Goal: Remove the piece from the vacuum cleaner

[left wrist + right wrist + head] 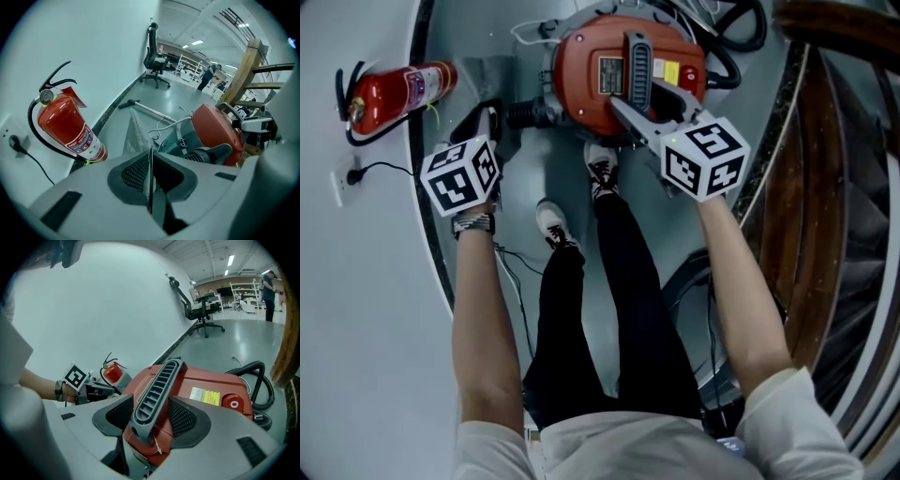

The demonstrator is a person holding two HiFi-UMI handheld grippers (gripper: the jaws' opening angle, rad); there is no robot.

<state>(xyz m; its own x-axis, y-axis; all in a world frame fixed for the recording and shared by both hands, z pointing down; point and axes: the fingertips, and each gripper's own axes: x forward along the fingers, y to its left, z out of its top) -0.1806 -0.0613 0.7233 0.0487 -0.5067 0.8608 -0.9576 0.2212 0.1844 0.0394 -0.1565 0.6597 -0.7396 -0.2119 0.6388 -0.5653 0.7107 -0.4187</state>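
The red vacuum cleaner (600,70) stands on the floor in front of the person's shoes. My right gripper (642,108) straddles its dark grey ribbed handle (159,385), with a pad tight against each side, shut on it. A black ribbed hose inlet (525,114) sticks out of the vacuum's left side. My left gripper (483,127) hovers just left of that inlet and points steeply down. In the left gripper view, its pads (151,171) stand together with only a thin slit and nothing visible between them. The inlet (206,154) lies off to the right there.
A red fire extinguisher (398,94) leans at the wall on the left, near a plugged socket (352,178). A black hose (731,47) coils behind the vacuum. A wooden stair (834,141) rises on the right. A metal wand (150,108) lies on the floor.
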